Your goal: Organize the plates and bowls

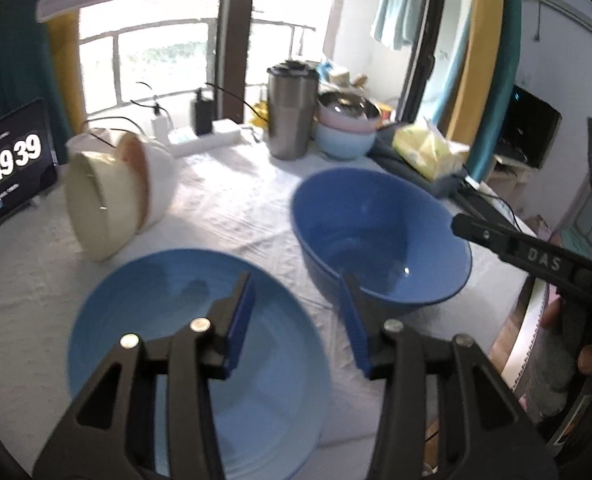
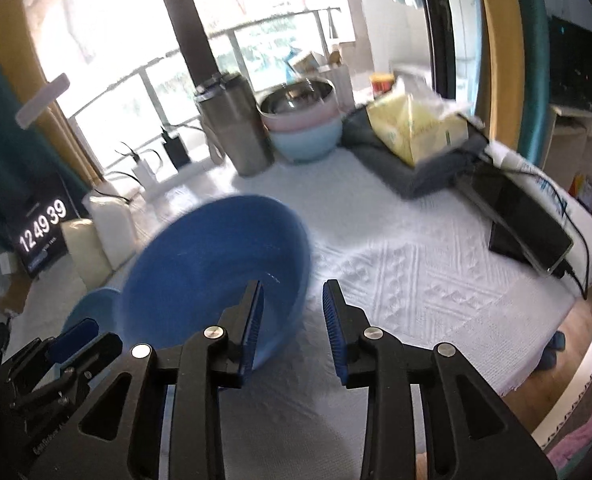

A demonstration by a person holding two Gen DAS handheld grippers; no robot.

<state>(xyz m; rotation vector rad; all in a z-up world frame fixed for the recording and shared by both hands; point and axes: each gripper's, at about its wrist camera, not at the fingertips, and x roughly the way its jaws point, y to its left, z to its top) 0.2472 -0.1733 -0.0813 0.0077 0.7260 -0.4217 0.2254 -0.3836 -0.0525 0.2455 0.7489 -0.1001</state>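
Note:
A dark blue bowl [image 1: 379, 236] sits tilted on the white cloth; it also shows in the right wrist view [image 2: 216, 264]. A lighter blue plate [image 1: 192, 360] lies flat to its left, under my left gripper [image 1: 299, 312], which is open and empty above it. My right gripper [image 2: 292, 320] is open and empty, with its left finger over the bowl's near rim. The right gripper's body [image 1: 535, 260] shows at the right in the left wrist view. A cream bowl [image 1: 96, 200] lies on its side with pink and white bowls nested behind it.
At the back stand a steel tumbler [image 1: 292, 112] and a stack of steel, pink and light blue bowls [image 1: 345, 124]. A yellow tissue pack [image 2: 415, 128] on grey cloth and a black device [image 2: 523, 232] lie at right. A clock tablet [image 1: 8, 168] stands at left.

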